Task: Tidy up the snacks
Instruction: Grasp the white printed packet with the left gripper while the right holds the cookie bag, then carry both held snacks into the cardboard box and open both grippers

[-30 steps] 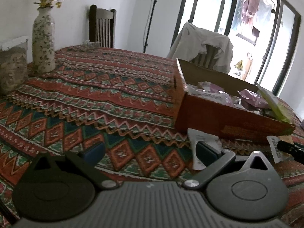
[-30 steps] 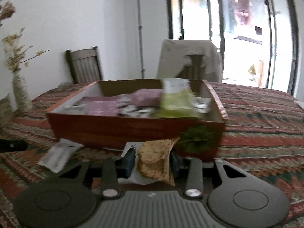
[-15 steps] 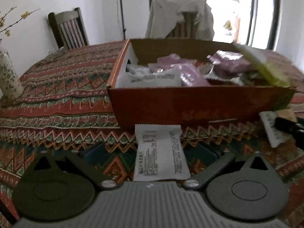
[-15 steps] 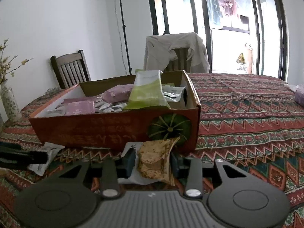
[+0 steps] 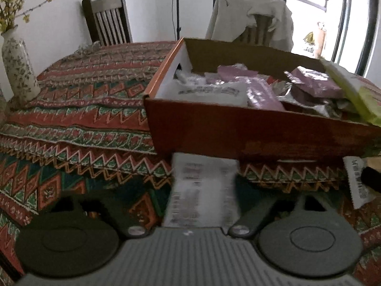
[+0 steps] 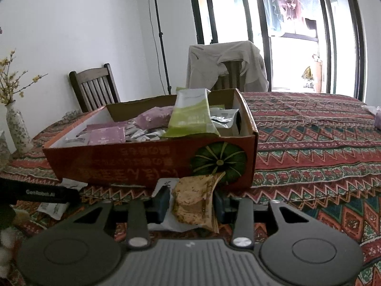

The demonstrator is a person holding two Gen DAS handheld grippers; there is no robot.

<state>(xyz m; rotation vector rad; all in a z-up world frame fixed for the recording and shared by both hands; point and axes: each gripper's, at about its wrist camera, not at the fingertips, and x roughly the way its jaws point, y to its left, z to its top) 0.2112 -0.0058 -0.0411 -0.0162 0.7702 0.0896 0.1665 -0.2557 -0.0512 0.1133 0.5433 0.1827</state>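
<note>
Patterned red and green cloth (image 5: 78,109) covers the table in both views, with two chairs, white walls and bright windows behind.

We see the cardboard box (image 6: 147,164) at mid-frame in the right wrist view, its long orange wall printed with a green pumpkin, and purple packets (image 6: 107,135) plus a green pouch (image 6: 193,116) piled inside. What lies under that pile is hidden.

At lower centre, the right gripper (image 6: 192,203) pinches a crumpled brown snack packet (image 6: 194,200) just short of the box wall. A white packet beneath it is mostly covered.

In the left wrist view, the left gripper (image 5: 202,205) sits low in the frame with a white snack packet (image 5: 202,190) lying between its fingers, blurred so its print is unreadable. The fingers are dark and smeared, and we cannot tell whether they press the packet or stand apart. A floral vase (image 5: 19,71) stands at the left edge, its branches cut off at the top.
</note>
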